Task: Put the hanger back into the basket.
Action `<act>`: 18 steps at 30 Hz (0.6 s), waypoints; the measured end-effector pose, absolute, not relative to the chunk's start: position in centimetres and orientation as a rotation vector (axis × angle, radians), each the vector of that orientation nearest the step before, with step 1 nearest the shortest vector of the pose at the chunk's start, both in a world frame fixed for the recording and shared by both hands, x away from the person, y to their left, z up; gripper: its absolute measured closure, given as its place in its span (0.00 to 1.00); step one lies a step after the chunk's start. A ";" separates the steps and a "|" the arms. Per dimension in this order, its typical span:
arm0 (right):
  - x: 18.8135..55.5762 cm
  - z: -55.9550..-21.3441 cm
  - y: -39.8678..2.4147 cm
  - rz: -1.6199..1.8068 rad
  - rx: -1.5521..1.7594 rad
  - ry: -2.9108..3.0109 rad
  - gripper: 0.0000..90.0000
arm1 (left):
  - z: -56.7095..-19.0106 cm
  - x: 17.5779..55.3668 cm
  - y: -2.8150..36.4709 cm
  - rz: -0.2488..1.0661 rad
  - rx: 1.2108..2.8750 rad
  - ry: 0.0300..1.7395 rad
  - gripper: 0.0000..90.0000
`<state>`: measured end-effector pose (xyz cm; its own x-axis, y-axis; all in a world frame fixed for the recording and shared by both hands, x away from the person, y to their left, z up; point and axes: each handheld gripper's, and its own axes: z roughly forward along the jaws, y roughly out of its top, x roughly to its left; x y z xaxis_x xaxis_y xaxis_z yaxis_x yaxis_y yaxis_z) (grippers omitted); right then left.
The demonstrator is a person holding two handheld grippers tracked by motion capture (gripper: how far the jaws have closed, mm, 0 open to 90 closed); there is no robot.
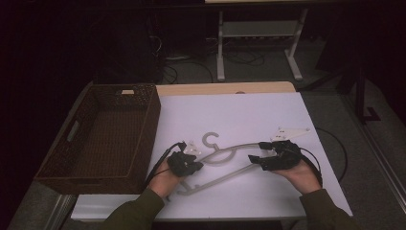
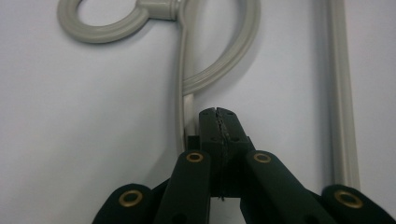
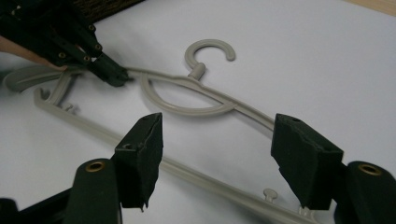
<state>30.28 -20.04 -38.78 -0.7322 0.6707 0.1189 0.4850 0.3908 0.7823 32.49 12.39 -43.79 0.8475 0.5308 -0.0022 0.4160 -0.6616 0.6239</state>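
A grey plastic hanger [image 1: 220,178] lies flat on the white tabletop [image 1: 239,108], its hook [image 1: 209,139] pointing away from me. My left gripper [image 1: 197,166] is shut, pads pressed together with nothing between them. Its tip [image 2: 218,114] sits low beside the hanger's thin upper arm [image 2: 181,93], just short of the inner loop [image 2: 243,51]. In the right gripper view the left gripper [image 3: 116,74] touches that arm near the hanger's left end. My right gripper [image 1: 256,152] stands open over the hanger's right end. Between its wide-apart jaws [image 3: 217,126] the hanger [image 3: 187,109] lies untouched.
A dark brown wicker basket [image 1: 155,115], deep and with nothing in it, stands along the left side of the table, close to my left hand. Black cables trail from both grippers. White surface stretches beyond the hook to the far edge.
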 end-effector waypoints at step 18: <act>31.7 -38.8 -21.4 1.255 1.116 2.337 0.55 | -42.3 35.1 13.1 0.197 2.229 0.732 0.92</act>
<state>31.67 -21.38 -38.83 -0.6698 0.7327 0.1207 0.5055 0.3308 0.7969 35.13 13.07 -42.29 0.8232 0.5613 -0.0855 0.4430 -0.5408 0.7151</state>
